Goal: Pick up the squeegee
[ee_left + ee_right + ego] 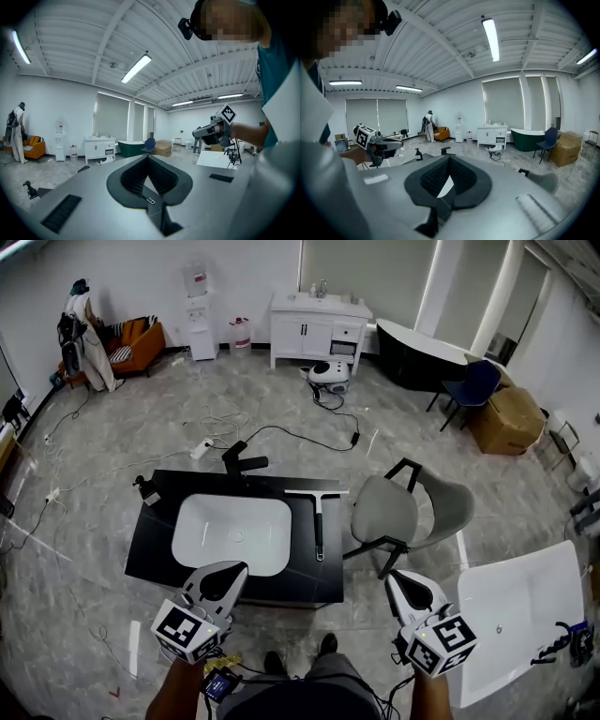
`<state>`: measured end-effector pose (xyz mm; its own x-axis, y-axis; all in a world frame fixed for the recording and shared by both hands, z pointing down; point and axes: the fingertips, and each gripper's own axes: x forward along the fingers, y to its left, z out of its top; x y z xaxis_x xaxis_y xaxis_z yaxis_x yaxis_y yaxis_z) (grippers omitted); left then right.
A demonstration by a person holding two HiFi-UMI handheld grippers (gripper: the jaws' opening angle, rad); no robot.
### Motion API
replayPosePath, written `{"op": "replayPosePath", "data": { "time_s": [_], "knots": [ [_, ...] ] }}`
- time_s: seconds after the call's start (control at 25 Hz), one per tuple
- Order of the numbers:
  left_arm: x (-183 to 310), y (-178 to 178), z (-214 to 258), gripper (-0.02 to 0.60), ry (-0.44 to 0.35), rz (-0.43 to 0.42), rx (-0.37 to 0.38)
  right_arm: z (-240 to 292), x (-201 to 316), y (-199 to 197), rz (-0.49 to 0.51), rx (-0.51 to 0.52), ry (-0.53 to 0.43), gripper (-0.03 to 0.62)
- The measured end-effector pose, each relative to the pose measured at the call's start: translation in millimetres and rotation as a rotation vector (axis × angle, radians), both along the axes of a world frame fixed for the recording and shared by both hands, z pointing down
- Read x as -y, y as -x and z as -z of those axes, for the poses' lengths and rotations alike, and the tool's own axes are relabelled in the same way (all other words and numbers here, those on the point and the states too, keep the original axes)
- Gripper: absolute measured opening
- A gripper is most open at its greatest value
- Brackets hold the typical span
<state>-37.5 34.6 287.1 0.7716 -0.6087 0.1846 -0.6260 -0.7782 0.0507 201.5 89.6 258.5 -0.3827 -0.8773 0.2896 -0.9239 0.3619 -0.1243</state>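
Two grippers hang nearest the person, jaws pressed together on nothing: the left gripper [228, 570] over the front edge of the black counter [159, 542], the right gripper [403, 577] off its right corner, in front of a grey chair [384, 512]. Ahead and between them the squeegee [319, 521] lies flat on the counter just right of the white basin [232, 533], handle running toward the person, blade crosswise at the far end. Its handle tip looks about equally near to either, so whichever goes must open first, by my judgement.
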Motion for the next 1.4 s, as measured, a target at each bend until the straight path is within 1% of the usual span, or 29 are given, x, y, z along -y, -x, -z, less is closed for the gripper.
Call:
{"op": "replayPosePath", "data": {
  "time_s": [0.12,0.2,0.36,0.48,0.68,0.8,0.88,0.96,1.04,1.16,1.28,1.4],
  "knots": [
    [21.3,-0.4,-5.6,0.003,0.017,0.044,0.006,-2.6,35.0,-8.7,0.024,0.016,-0.006,0.009],
    [25.8,-6.0,-0.6,0.003,0.023,0.069,0.003,-4.8,55.6,-11.9,0.065,0.025,-0.001,0.009],
    [36.6,-8.4,-1.8,0.003,0.019,0.128,0.036,-7.9,88.3,-16.5,0.134,0.043,0.005,0.009],
    [48.0,-12.2,-0.4,0.003,0.019,0.178,0.029,-10.8,108.5,-19.8,0.185,0.036,0.01,0.009],
    [56.6,-21.3,-4.5,0.003,0.024,0.228,0.044,-15.2,138.2,-26.8,0.238,0.046,0.015,0.009],
    [58.0,-19.9,-2.0,0.003,0.027,0.267,0.06,-19.5,151.1,-23.1,0.286,0.05,0.03,0.009],
    [60.1,-16.6,-8.2,0.003,0.04,0.292,0.058,-27.0,162.6,-19.5,0.306,0.048,0.043,0.009],
    [63.9,-12.0,-21.8,0.003,0.063,0.292,0.059,-36.2,173.1,-13.6,0.306,0.055,0.057,0.009],
    [71.8,-4.6,-31.9,0.003,0.078,0.273,0.068,-43.2,181.9,-3.4,0.295,0.058,0.065,0.009],
    [90.3,13.9,-43.9,0.003,0.1,0.24,0.059,-43.9,189.7,19.7,0.27,0.065,0.069,0.009],
    [110.1,28.5,-41.9,0.003,0.09,0.196,0.068,-41.5,192.5,37.1,0.245,0.061,0.07,0.009],
    [127.2,32.7,-36.8,0.003,0.076,0.16,0.065,-45.7,200.2,37.8,0.2,0.049,0.079,0.009]
  ]
}}
